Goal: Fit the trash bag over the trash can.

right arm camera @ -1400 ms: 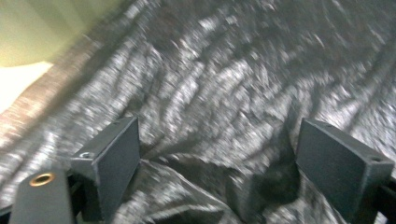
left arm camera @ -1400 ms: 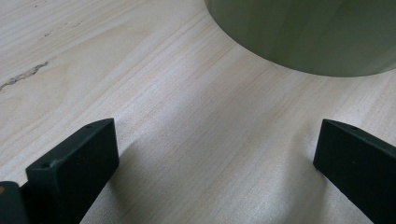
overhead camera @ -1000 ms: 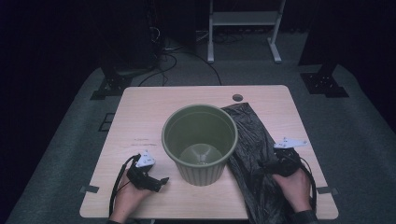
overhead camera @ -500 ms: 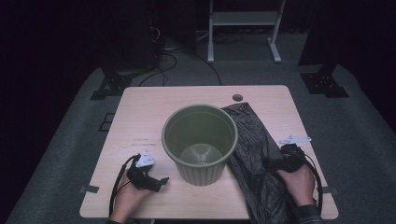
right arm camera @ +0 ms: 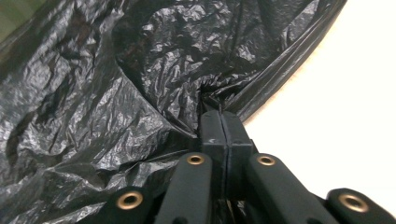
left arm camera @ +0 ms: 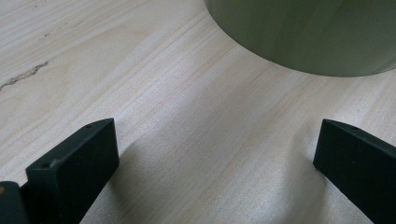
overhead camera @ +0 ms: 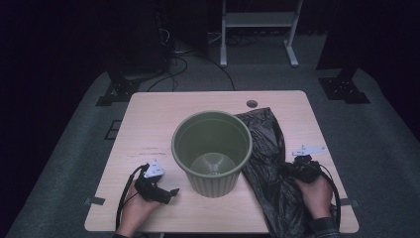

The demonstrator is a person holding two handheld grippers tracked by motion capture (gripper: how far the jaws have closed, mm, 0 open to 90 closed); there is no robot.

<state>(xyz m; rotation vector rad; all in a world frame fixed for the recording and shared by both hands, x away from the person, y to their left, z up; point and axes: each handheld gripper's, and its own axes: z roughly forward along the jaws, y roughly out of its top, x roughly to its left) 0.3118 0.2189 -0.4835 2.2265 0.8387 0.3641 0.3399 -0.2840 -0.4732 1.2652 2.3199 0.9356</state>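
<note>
Bag (right arm camera: 116, 84) edge pinched in right tool (right arm camera: 223, 122) — creased

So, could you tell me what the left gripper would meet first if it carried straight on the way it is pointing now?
Most likely the green bin. The left gripper rests open over bare table, and the bin's wall stands directly ahead between its jaws; depth is hard to judge.

Your green bin (left arm camera: 317, 32) cut off at the top edge in the left gripper view, black bag (overhead camera: 270, 168) partly hidden behind that bin, its near end cut by the bottom edge, your forearms cropped below the bin.
</note>
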